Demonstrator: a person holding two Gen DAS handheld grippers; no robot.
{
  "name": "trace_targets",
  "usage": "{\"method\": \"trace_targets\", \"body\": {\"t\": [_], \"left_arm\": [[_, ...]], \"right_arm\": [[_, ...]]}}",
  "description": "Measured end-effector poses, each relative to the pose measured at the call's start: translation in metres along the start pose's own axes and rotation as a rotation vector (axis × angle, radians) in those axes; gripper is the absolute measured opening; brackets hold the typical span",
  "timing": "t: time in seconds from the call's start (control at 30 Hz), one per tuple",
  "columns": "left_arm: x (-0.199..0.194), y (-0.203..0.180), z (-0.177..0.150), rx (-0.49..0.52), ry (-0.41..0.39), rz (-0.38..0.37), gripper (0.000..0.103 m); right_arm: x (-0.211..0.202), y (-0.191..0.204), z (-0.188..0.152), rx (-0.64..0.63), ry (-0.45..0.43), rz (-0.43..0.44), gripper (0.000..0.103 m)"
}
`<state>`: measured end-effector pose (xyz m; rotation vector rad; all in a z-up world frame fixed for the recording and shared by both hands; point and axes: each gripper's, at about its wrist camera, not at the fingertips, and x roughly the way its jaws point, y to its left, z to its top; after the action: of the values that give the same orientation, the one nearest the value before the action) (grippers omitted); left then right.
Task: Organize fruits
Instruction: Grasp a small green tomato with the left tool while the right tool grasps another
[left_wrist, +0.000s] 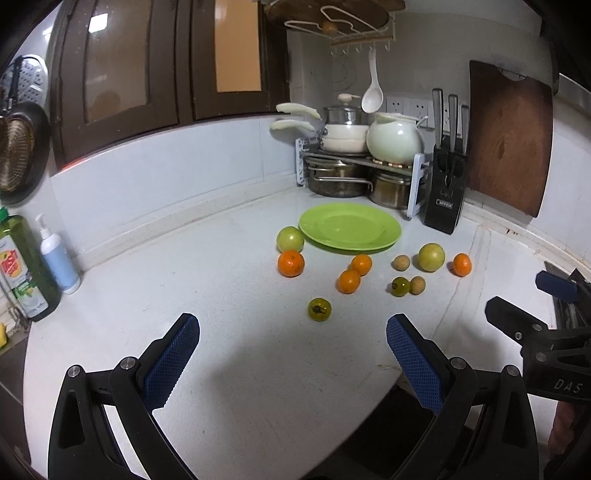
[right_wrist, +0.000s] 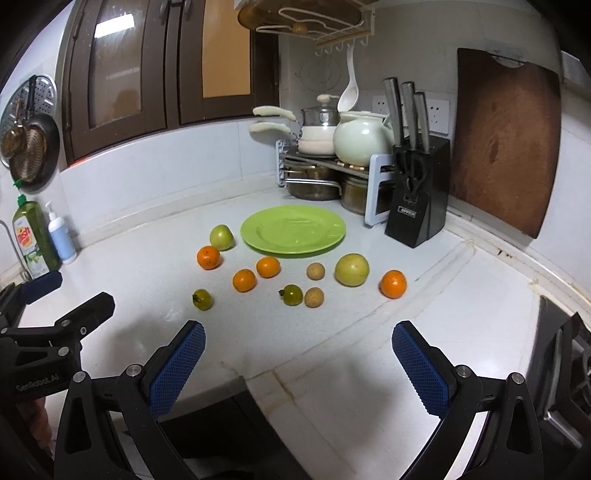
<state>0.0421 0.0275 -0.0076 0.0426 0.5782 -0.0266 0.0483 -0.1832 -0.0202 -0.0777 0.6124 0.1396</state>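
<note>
While both grippers hover over the near edge of the white counter (right_wrist: 461, 295), the fruits lie loose near the green plate (right_wrist: 293, 230), none on it. Round, they show no long axis; the small dark-green one (right_wrist: 202, 299) turns its calyx up and toward the camera. Four oranges, among them the rightmost (right_wrist: 393, 283), two pale green apples (right_wrist: 352, 270) and two brown longans (right_wrist: 314, 297) are scattered apart. The left gripper (left_wrist: 291, 354) and right gripper (right_wrist: 297, 360) gape wide, holding nothing.
</note>
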Motion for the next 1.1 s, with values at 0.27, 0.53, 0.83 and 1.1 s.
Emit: {"method": "trace_targets", "body": {"t": [0.27, 0.53, 0.83, 1.1], "left_arm": [[0.042, 0.005, 0.008, 0.079, 0.019, -0.036, 0.09], [0.089, 0.01, 0.009, 0.128, 0.091, -0.123, 0.075], [0.123, -0.009, -0.002, 0.125, 0.166, -0.106, 0.064], [0.143, -0.024, -0.008, 0.095, 0.211, -0.073, 0.058]], "right_arm": [[0.044, 0.011, 0.012, -0.044, 0.046, -0.024, 0.098], [0.091, 0.03, 0.018, -0.144, 0.121, -0.071, 0.083], [0.133, 0.027, 0.021, -0.271, 0.189, -0.067, 0.069], [0.161, 0.023, 0.021, -0.41, 0.236, -0.014, 0.054]]}}
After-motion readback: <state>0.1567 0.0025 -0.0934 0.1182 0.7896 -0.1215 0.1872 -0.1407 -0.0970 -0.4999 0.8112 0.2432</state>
